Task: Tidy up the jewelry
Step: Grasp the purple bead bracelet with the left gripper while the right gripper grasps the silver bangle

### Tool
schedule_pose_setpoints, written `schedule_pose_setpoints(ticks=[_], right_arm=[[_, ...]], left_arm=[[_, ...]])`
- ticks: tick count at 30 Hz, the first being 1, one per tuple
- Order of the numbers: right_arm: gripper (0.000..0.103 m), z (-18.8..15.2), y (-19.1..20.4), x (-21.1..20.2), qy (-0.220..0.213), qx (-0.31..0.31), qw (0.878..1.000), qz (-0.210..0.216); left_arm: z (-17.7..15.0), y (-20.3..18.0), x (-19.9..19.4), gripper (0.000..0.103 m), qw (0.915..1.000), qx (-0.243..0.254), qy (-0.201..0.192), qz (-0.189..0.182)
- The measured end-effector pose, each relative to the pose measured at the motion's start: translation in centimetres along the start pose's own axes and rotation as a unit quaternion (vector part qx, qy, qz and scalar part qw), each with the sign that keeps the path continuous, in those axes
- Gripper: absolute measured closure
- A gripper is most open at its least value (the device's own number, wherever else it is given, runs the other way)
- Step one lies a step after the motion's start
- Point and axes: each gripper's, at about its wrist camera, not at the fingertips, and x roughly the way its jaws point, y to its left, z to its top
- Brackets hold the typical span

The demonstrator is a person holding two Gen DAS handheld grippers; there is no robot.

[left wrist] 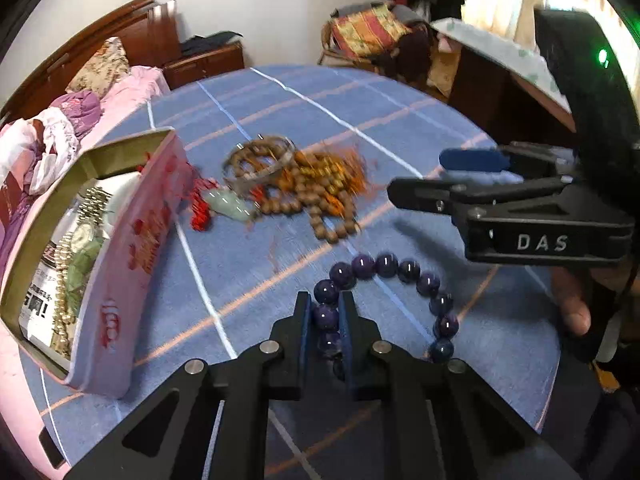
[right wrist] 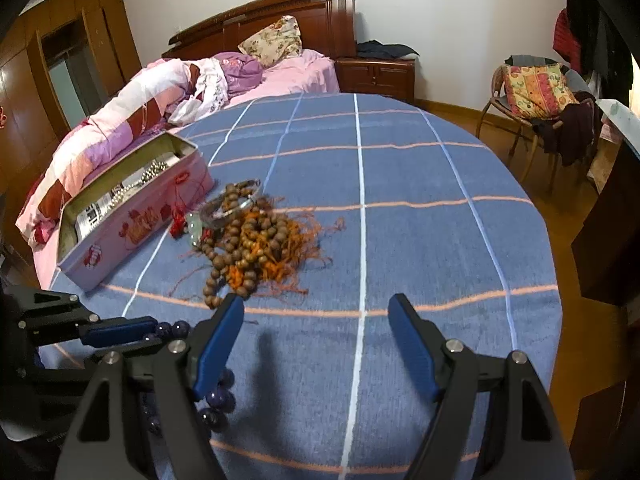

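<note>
A bracelet of dark purple beads (left wrist: 386,266) lies on the blue checked cloth, and my left gripper (left wrist: 325,300) is shut on the beads at its near left side. From the right wrist view the same bracelet (right wrist: 222,394) shows beside my left gripper (right wrist: 160,330). My right gripper (right wrist: 316,304) stands open with nothing between its fingers, hovering just right of the bracelet (left wrist: 432,178). Farther back is a pile of brown wooden bead strings with orange tassels (left wrist: 316,192) (right wrist: 256,248). An open pink tin box (left wrist: 120,260) (right wrist: 140,228) at the left holds pearly beads.
A pale green jade pendant on red cord (left wrist: 228,202) and a clear bangle (left wrist: 260,160) lie at the pile's left edge. The round table (right wrist: 420,240) has bare cloth on its right half. A bed stands behind it, a chair (right wrist: 532,92) to the right.
</note>
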Motion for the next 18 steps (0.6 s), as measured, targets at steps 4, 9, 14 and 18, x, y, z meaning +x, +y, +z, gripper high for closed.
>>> schedule_pose_setpoints(ticks=[4,9,14,18], right_arm=[[0.03,1.7,-0.2,0.3,-0.006,0.01,1.0,0.011],[0.047,5.0,0.4,1.7,-0.008,0.02,0.999,0.026],[0.062,7.2,1.1,4.0,0.007,0.022,0.999,0.025],[0.064,7.5,1.8,5.0,0.02,0.012,0.999,0.028]], left_arm=[[1.6,1.4,-2.2,0.09,0.9989,-0.021,-0.041,0.01],[3.6,3.6,-4.3,0.09,0.995,-0.051,-0.081,0.029],[5.2,5.8,-5.1,0.09,0.9891,-0.085,-0.11,0.049],[6.2,7.2,-4.8,0.09,0.9864,-0.1,-0.12,0.052]])
